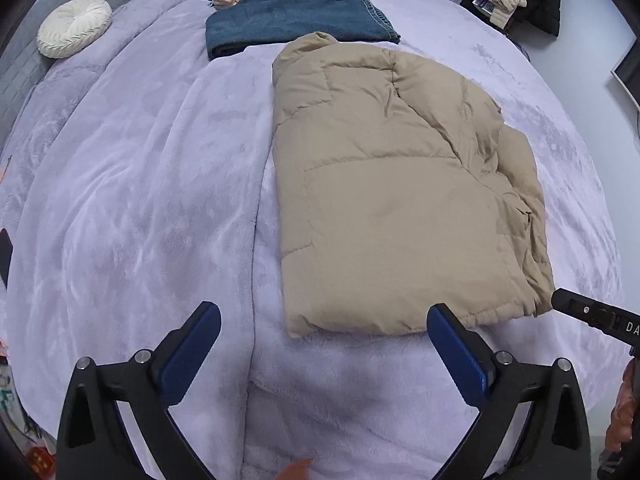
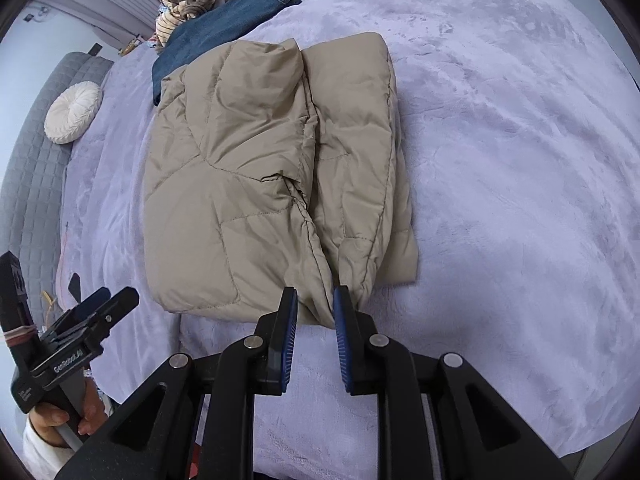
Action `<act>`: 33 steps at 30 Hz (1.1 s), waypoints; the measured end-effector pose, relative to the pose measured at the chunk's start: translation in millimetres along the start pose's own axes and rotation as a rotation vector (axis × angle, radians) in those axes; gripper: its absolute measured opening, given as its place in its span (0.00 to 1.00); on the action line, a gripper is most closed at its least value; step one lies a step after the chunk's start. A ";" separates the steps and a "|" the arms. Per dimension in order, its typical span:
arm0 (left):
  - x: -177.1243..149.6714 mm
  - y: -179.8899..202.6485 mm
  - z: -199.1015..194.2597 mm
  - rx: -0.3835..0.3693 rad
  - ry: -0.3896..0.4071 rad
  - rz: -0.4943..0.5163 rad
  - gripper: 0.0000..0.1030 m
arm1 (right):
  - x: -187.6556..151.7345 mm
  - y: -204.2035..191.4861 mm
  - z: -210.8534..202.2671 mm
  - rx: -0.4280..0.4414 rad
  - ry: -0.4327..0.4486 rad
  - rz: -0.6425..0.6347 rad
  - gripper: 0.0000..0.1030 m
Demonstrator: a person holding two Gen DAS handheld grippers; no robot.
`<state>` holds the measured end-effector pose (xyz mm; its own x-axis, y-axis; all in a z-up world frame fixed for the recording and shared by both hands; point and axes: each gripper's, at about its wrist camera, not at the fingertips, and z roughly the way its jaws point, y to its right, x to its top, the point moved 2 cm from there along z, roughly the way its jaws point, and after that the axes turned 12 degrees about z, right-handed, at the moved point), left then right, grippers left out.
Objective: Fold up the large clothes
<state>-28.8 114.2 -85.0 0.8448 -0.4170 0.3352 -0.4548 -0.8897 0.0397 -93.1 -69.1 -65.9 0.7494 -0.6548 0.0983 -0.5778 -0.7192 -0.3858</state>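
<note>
- Both views are evenly and fairly brightly lit by soft, cool, diffuse light; no single lamp or window can be made out as its origin.
- Only faint, soft-edged shadows are cast: a dim patch on the blanket [image 1: 132,208] between the left gripper's [image 1: 324,322] fingers, and thin dark lines under the folds of the jacket [image 2: 256,168].
- No glare is seen; a mild sheen is carried by the blanket's pile.
- Strong fisheye bending is shown, with black corners around each round picture.
- The centre is rendered sharply; slight softness is found towards the rims.
</note>
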 end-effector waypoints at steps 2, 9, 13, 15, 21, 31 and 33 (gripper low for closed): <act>-3.6 6.4 -5.7 0.000 0.001 0.004 1.00 | -5.7 2.9 -7.1 0.005 0.002 -0.005 0.20; -14.9 28.8 -29.2 0.024 0.024 0.010 1.00 | -21.7 14.5 -18.0 0.016 -0.007 -0.011 0.20; -23.9 39.4 -39.3 0.033 0.021 0.004 1.00 | -31.0 19.4 -27.0 0.016 -0.009 -0.026 0.20; -29.0 43.9 -44.2 0.038 0.021 -0.002 1.00 | -35.4 22.9 -32.3 0.018 -0.007 -0.031 0.20; -47.8 55.3 -60.8 0.068 0.011 -0.016 1.00 | -48.4 31.5 -44.5 0.022 -0.004 -0.031 0.29; -42.7 37.6 -98.3 0.082 0.071 -0.045 1.00 | -60.4 11.0 -76.0 0.009 0.072 -0.089 0.47; -36.6 29.1 -107.8 0.086 0.096 -0.042 1.00 | -57.8 0.5 -81.5 0.001 0.103 -0.098 0.51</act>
<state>-103.3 123.6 5.3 0.8298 -0.3627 0.4240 -0.3900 -0.9205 -0.0241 -163.0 -50.6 3.0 0.7649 -0.6018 0.2297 -0.5031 -0.7808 -0.3704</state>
